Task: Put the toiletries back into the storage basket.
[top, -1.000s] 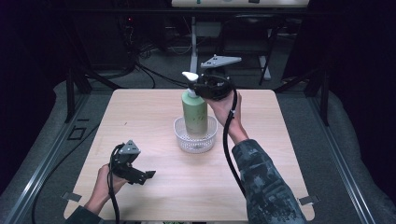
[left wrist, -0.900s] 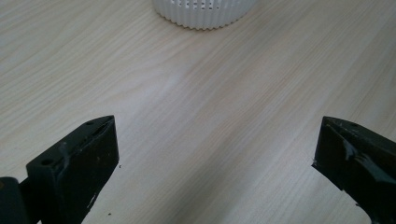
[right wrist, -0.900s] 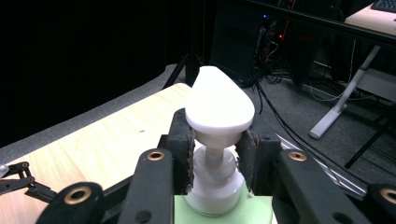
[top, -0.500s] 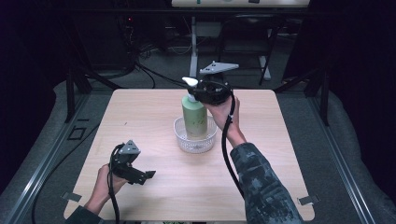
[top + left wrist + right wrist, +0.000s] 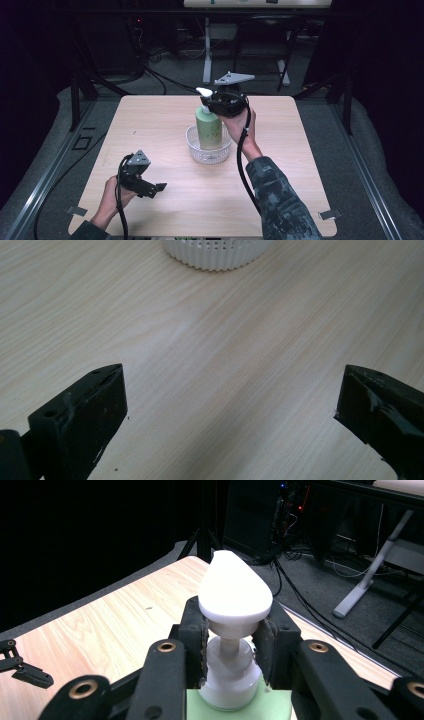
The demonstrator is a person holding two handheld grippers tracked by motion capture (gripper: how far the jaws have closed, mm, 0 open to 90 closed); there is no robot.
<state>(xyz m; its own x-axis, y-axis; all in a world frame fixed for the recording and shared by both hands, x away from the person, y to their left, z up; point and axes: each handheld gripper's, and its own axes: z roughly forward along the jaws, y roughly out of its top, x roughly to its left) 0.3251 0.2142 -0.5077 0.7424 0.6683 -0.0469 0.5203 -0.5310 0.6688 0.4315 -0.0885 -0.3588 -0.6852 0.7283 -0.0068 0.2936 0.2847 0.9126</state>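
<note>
A green pump bottle (image 5: 208,127) with a white pump head (image 5: 235,587) stands upright inside a small white perforated basket (image 5: 196,150) at the table's middle. My right gripper (image 5: 216,102) is shut on the bottle's white collar (image 5: 231,672), just under the pump head, with both pads against it. My left gripper (image 5: 156,190) rests low over the wood near the front left, jaws wide apart with only bare table between them (image 5: 230,405). In the left gripper view the basket's ribbed wall (image 5: 217,252) shows at the top edge.
The light wooden table (image 5: 300,165) has bare surface on all sides of the basket. Beyond its far edge are dark floor, cables and a white stand leg (image 5: 206,70). Metal rails (image 5: 45,175) run along both sides.
The right gripper has lowered the bottle, whose base now sits down in the basket. The left gripper has stayed where it was.
</note>
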